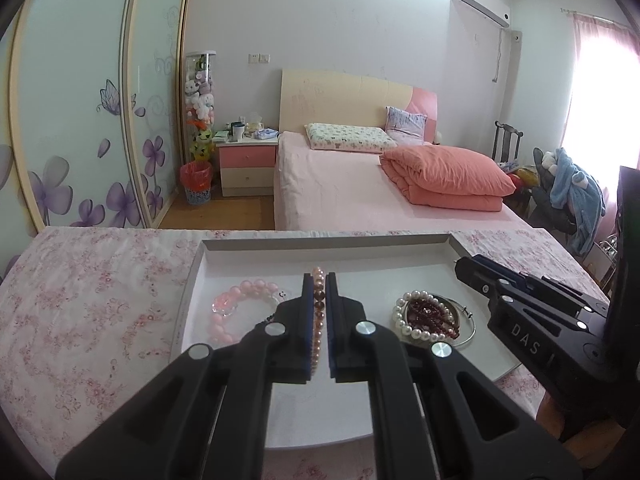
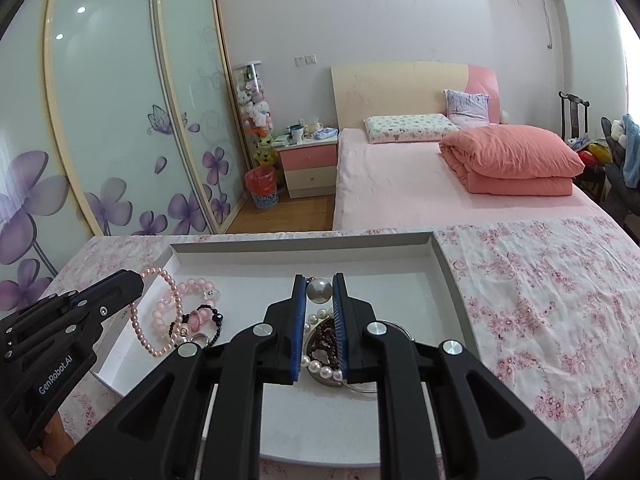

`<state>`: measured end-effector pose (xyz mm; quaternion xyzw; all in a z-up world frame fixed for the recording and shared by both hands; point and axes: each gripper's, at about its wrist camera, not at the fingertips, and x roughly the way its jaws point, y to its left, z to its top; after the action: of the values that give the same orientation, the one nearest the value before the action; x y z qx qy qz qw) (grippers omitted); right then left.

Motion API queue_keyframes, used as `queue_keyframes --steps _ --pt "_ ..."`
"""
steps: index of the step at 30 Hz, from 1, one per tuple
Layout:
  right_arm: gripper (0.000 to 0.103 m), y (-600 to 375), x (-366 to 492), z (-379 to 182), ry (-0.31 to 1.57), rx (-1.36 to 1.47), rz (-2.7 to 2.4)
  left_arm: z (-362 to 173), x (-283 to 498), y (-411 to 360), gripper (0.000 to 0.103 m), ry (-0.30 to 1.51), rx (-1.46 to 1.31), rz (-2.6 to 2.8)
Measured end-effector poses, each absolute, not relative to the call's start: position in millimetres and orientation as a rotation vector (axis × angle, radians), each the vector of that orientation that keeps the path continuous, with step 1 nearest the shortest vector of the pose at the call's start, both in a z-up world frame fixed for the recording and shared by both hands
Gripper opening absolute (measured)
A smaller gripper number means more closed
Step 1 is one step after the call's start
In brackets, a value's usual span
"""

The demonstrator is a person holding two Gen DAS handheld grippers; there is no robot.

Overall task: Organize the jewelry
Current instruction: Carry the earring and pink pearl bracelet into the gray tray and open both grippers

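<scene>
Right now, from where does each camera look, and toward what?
Left wrist: on the left hand-held gripper, shut on a pink bead bracelet, facing tray and bed; right hand-held gripper enters at right.
Right wrist: on the right hand-held gripper, shut on a large grey pearl, same direction; left one at left.
Shared: tray, bed, wardrobe.
</scene>
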<state>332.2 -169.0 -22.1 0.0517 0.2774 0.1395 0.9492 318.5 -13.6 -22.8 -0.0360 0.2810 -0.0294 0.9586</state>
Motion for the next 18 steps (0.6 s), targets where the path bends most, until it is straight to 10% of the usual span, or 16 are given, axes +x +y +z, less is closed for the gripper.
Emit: queue_keyframes --steps 3,18 --pt "0.048 -178 331 -20 0.571 0.145 0.293 -20 315 -8 0.019 0.560 -0.095 -0.060" --pt "0.063 -227 269 0 0.515 0.251 0.256 6 240 57 0.067 0.499 -0.196 0.052"
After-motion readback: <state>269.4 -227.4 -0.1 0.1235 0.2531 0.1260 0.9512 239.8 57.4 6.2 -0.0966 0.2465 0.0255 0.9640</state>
